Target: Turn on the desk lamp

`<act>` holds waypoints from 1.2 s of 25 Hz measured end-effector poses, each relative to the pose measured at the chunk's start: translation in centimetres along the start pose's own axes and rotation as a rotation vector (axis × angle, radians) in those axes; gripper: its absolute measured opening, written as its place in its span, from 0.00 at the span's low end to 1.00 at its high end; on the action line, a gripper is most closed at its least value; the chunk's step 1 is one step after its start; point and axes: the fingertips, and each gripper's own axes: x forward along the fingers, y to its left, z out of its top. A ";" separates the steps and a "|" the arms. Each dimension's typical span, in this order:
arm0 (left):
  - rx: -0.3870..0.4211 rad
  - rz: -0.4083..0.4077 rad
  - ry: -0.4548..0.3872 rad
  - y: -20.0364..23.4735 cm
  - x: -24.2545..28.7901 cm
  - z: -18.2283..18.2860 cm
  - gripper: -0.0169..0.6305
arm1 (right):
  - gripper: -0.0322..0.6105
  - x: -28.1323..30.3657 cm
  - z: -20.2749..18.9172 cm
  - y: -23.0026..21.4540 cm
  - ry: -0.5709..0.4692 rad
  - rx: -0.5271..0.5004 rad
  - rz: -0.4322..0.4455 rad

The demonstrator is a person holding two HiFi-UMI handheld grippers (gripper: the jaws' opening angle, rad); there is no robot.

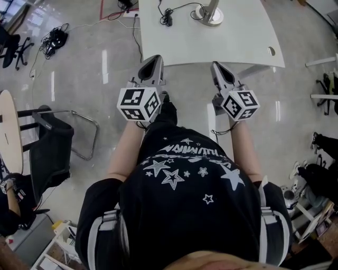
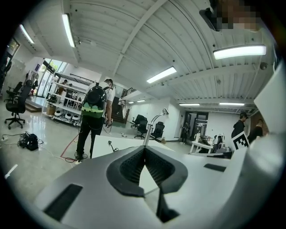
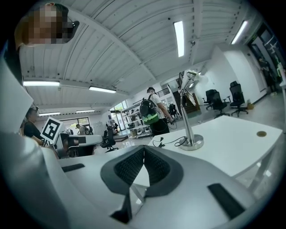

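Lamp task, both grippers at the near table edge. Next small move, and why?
Probably carry the right gripper forward over the table toward the desk lamp. The lamp stands at the table's far side, roughly straight ahead of that gripper. It and the left gripper are only at the near edge, jaws shut on nothing. Switch not discernible.

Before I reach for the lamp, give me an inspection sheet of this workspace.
Surface: white desk.
Job's things: desk lamp standing on the desk's far side, untouched.
Clutter: nothing seen.
Grippers: left gripper and right gripper both shut, empty, clear of the lamp.
Cables: black cable on desk by lamp; tangled cables on floor.
Surroundings: black chair; person with backpack.
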 end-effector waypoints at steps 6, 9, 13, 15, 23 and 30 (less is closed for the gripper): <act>-0.024 -0.004 0.023 3.5 4.4 1.0 0.04 | 0.06 5.2 2.7 -1.4 -0.004 -0.002 -0.005; -0.034 -0.007 0.045 5.1 6.8 1.0 0.04 | 0.06 7.6 3.6 -2.3 -0.002 0.005 -0.016; -0.033 -0.025 0.085 6.5 9.3 0.7 0.04 | 0.06 10.0 4.3 -3.4 0.007 0.013 -0.036; -0.036 -0.030 0.097 7.6 10.4 0.8 0.04 | 0.06 11.3 4.6 -3.8 0.012 0.018 -0.045; -0.071 -0.068 0.166 11.1 14.7 -0.3 0.04 | 0.06 16.6 4.9 -5.2 0.047 0.032 -0.085; -0.088 -0.150 0.203 12.3 17.3 -1.2 0.04 | 0.06 20.1 5.0 -5.5 0.069 0.021 -0.120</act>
